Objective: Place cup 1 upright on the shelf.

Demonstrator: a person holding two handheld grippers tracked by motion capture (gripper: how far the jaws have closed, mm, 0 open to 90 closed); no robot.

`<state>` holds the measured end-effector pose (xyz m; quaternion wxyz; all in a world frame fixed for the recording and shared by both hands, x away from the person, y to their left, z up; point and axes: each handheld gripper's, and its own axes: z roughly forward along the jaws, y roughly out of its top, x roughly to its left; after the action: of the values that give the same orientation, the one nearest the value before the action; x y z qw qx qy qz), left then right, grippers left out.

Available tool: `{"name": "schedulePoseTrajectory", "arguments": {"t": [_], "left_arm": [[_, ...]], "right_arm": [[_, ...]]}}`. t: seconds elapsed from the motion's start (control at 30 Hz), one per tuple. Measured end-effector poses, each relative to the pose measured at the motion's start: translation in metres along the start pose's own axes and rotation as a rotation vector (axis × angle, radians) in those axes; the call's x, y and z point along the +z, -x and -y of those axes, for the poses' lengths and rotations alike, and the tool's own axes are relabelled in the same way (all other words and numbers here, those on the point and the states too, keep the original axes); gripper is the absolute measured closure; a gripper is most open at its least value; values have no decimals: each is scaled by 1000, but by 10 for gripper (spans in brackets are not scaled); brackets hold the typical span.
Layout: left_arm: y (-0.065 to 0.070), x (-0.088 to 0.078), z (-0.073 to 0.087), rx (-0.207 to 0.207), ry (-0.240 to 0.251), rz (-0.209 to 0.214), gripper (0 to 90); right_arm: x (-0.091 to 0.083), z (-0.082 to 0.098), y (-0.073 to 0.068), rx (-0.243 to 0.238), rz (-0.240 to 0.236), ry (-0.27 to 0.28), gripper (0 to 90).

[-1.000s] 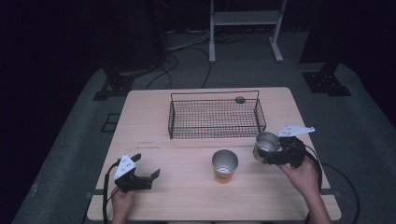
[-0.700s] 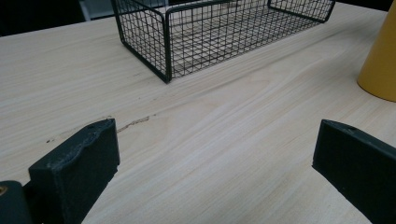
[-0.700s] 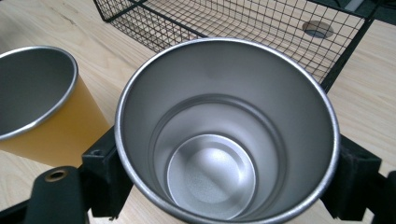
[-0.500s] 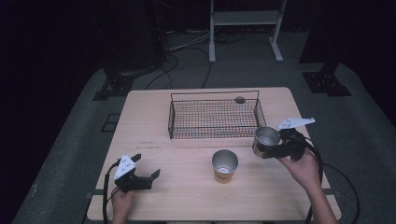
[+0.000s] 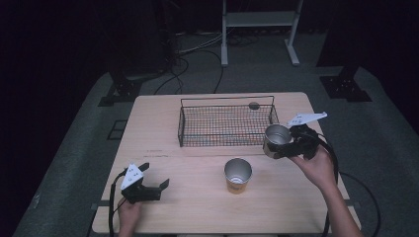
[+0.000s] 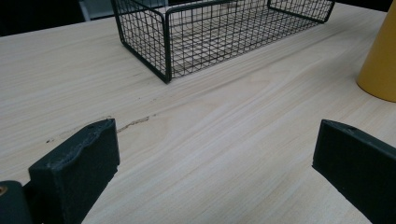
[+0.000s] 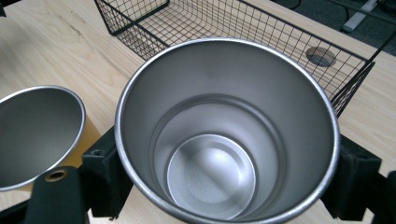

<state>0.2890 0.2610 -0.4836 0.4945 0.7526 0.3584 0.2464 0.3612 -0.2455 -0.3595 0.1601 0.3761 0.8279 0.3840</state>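
At about 7 o'clock on the wooden counter [image 5: 163,118], the left claw [image 5: 157,186], resting low in a hand, jaws spread wide apart with nothing but bare wood between them; in the left gripper view, both black jaws far apart at the bottom corners, a mesh corner of the wire basket [image 6: 210,32] ahead at 12 o'clock and a yellow cup wall at 2 o'clock. Toward the counter's far half, at 12 o'clock, that black wire basket [image 5: 225,123], long side facing the person, upright. Near the middle, just toward 5 o'clock of the basket's centre and well apart from it, a yellow cup [image 5: 238,176] with a steel interior, standing upright and untouched. At 3 o'clock, the right claw [image 5: 276,149], raised off the counter in the other hand, clamped on a steel cup [image 5: 275,140] and gripping its wall from both sides; cup mouth open toward the camera above, held just beside the basket's right end, apart from the yellow cup. In the right gripper view, steel cup [image 7: 224,135] seated between the two jaws, shiny bottom visible, yellow cup [image 7: 32,135] at 9 o'clock, basket mesh [image 7: 261,28] at 12 o'clock beyond the rim.
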Motion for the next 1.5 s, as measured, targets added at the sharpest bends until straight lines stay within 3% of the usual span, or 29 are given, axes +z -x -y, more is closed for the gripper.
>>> {"name": "schedulePoseTrajectory", "arguments": {"t": [0.73, 1.5], "left_arm": [[0, 0, 0, 9, 0, -2, 0], [-1, -1, 0, 0, 4, 1, 0]], "right_arm": [[2, -45, 16, -12, -2, -8, 176], [45, -87, 31, -21, 18, -83, 176]]}}
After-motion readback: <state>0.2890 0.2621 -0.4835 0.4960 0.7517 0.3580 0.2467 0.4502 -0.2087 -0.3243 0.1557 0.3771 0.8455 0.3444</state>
